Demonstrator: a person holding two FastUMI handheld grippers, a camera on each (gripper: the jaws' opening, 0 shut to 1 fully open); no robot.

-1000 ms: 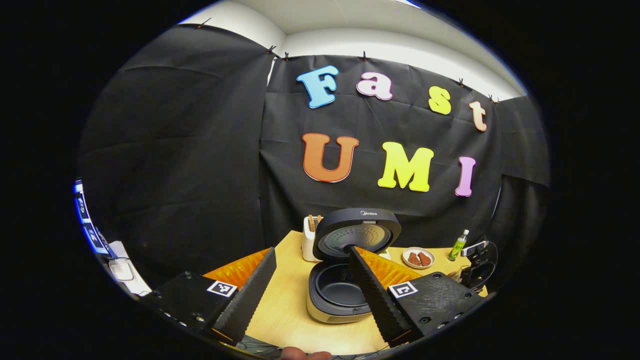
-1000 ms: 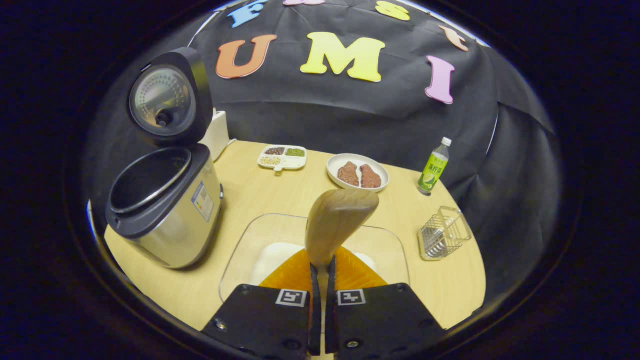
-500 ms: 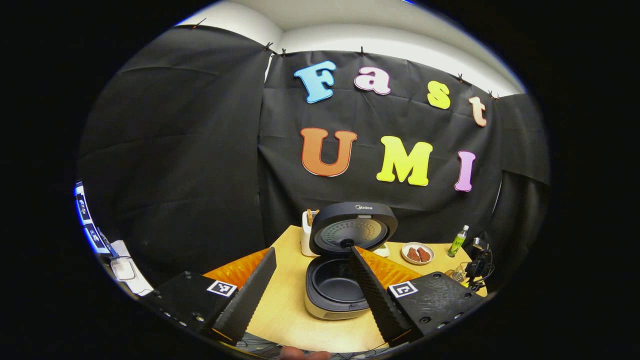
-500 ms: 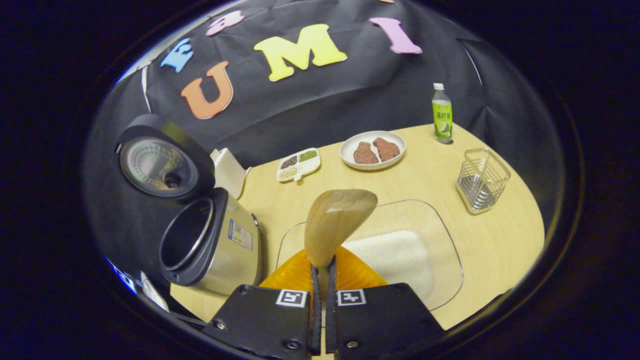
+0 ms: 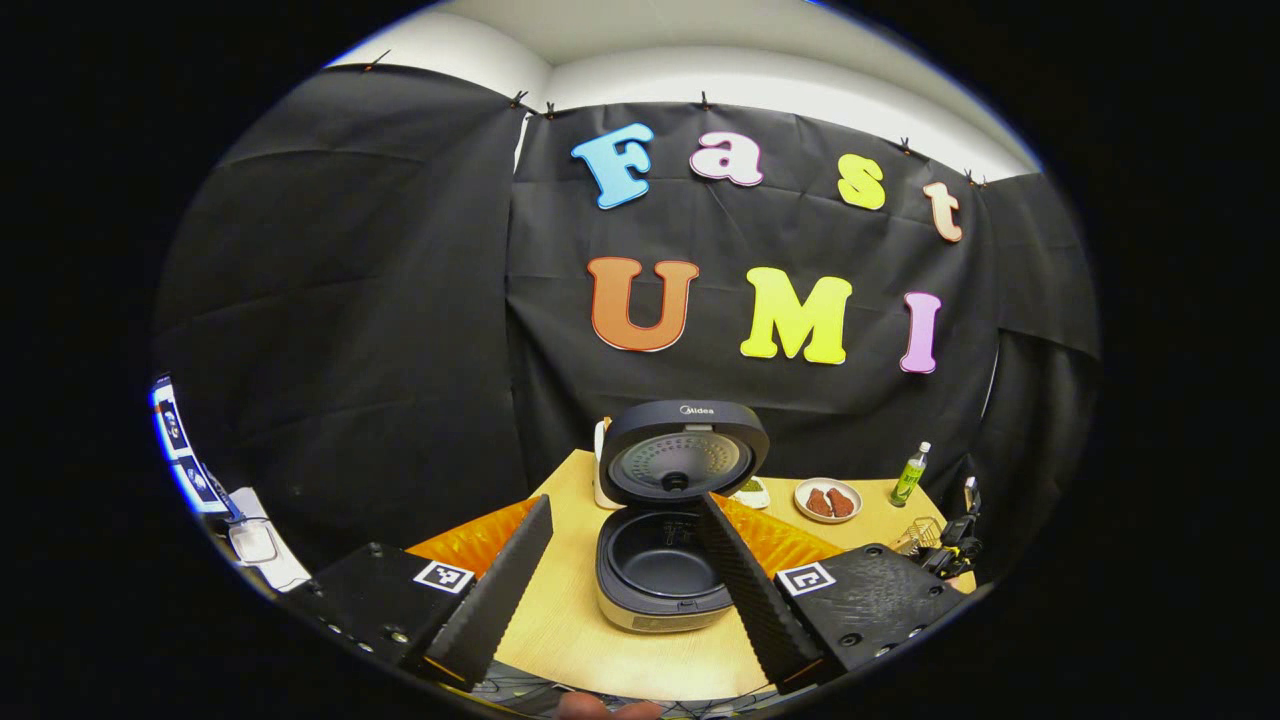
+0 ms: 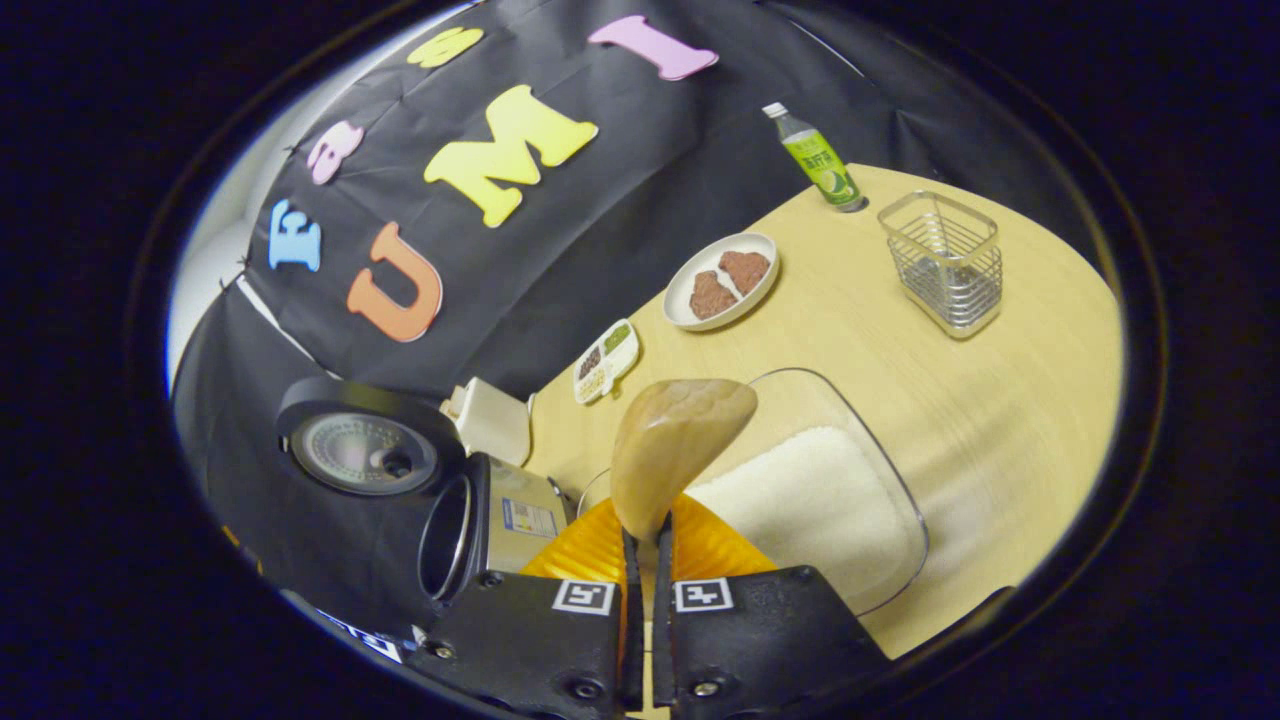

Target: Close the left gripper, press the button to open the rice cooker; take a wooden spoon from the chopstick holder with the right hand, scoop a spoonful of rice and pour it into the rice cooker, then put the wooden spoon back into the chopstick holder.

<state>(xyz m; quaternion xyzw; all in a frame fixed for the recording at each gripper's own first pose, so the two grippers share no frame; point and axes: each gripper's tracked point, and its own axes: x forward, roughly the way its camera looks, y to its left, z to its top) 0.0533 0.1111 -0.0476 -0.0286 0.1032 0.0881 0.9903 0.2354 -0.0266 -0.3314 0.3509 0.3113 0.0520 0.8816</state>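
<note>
The rice cooker (image 5: pixel 660 570) stands open on the wooden table, lid (image 5: pixel 685 465) raised and its dark inner pot empty. My left gripper (image 5: pixel 625 503) is open, held back from the cooker, which shows between its fingers. My right gripper (image 6: pixel 645 540) is shut on the handle of a wooden spoon (image 6: pixel 680 440). The spoon's bowl hangs over the left part of a glass dish (image 6: pixel 905 570) of white rice (image 6: pixel 800 500); I cannot tell whether rice lies in it. The cooker (image 6: pixel 500 515) lies to the left of the dish. A wire-mesh holder (image 6: pixel 945 260) stands far right.
Behind the dish are a plate of meat pieces (image 6: pixel 720 282), a small divided tray of grains (image 6: pixel 605 360) and a green bottle (image 6: pixel 820 160). A white box (image 6: pixel 490 420) sits behind the cooker. The other gripper (image 5: pixel 955 545) shows at the table's right edge.
The right gripper has rolled with the spoon, so its view tilts further and the rice dish sits more to the right. The left gripper has drawn back a little from the cooker.
</note>
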